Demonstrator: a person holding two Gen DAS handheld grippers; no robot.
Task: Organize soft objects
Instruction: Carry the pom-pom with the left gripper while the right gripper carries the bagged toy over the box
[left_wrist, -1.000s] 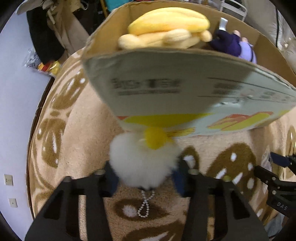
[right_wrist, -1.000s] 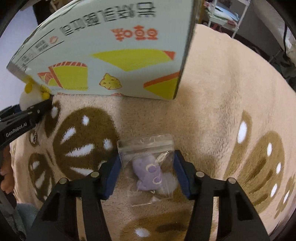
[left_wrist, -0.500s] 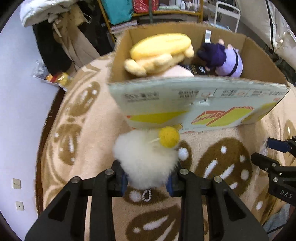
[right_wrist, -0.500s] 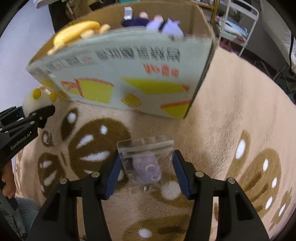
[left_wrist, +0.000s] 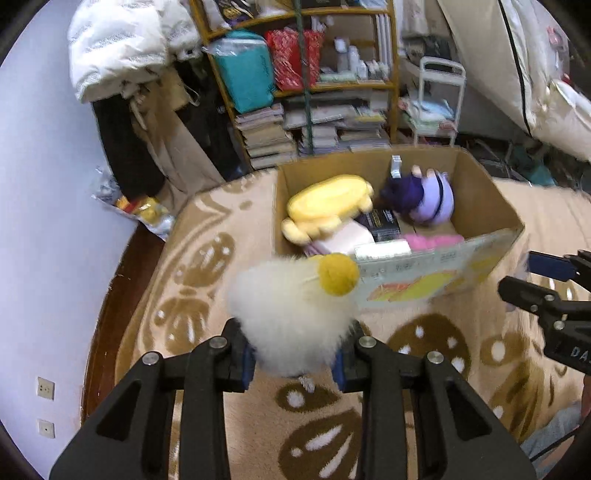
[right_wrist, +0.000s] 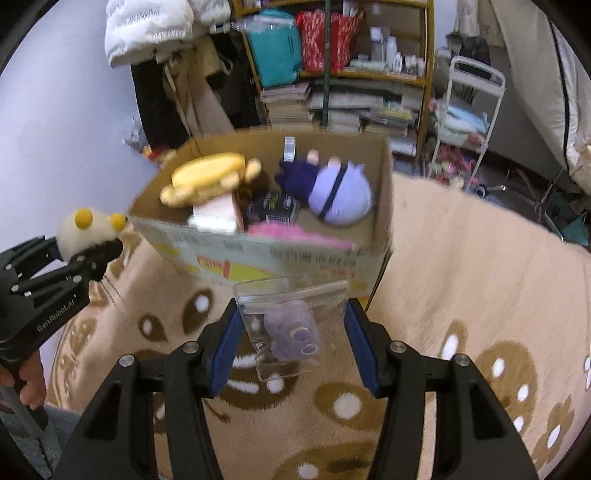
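Observation:
My left gripper (left_wrist: 293, 360) is shut on a white fluffy toy with yellow pompoms (left_wrist: 291, 314) and holds it in the air in front of the cardboard box (left_wrist: 484, 192). It also shows in the right wrist view (right_wrist: 86, 230). My right gripper (right_wrist: 291, 341) is shut on a clear zip bag holding a small purple plush (right_wrist: 291, 326), lifted above the rug before the box (right_wrist: 384, 192). Inside the box lie a yellow plush (left_wrist: 328, 206), a purple round plush (left_wrist: 428, 199), a pink item and small packets.
A beige rug with brown paw prints (left_wrist: 207, 258) covers the floor. Behind the box stand a shelf of books and bags (left_wrist: 314, 92), a white cart (left_wrist: 439, 107) and piled clothing. A wall is at the left.
Both grippers have risen and pulled back from the box with their loads, so the box's inside and the room behind now show. The bagged plush has left the rug.

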